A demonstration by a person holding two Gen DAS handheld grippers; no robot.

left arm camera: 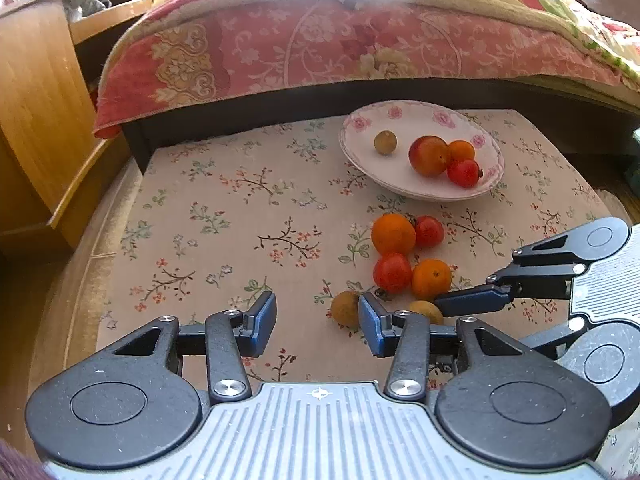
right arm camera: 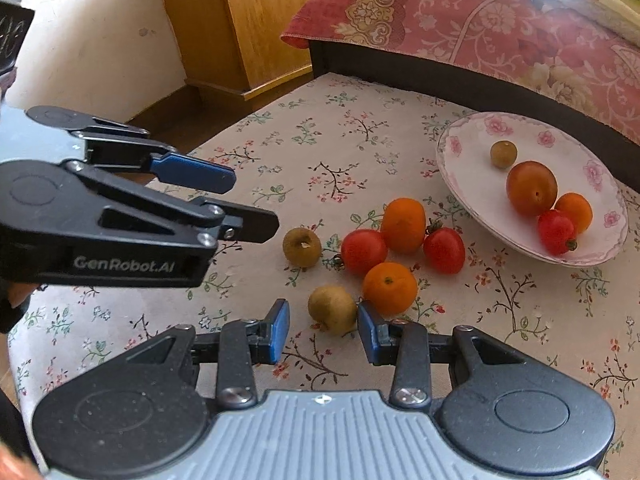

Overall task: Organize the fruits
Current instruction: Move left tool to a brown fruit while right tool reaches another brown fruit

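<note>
A white floral plate (left arm camera: pixel 362 120) (right arm camera: pixel 452 140) holds a small olive fruit (left arm camera: pixel 385 142), a large red-orange fruit (left arm camera: pixel 428 156), a small orange and a tomato. On the flowered cloth lie two oranges (right arm camera: pixel 403 225) (right arm camera: pixel 389 288), two tomatoes (right arm camera: pixel 363 251) (right arm camera: pixel 444 250) and two brownish-yellow fruits (right arm camera: pixel 302 247) (right arm camera: pixel 332 309). My right gripper (right arm camera: pixel 324 330) is open, with the nearer yellow fruit between its fingertips and gaps on both sides. My left gripper (left arm camera: pixel 318 322) (right arm camera: pixel 240 200) is open and holds nothing; the other yellow fruit (left arm camera: pixel 345 309) lies just beyond its right finger.
A bed with a red floral cover (left arm camera: pixel 320 48) (right arm camera: pixel 500 28) runs along the far side behind a dark frame. A wooden cabinet (left arm camera: pixel 36 120) (right arm camera: pixel 248 20) stands at the left. The cloth's left half (left arm camera: pixel 220 220) bears only its print.
</note>
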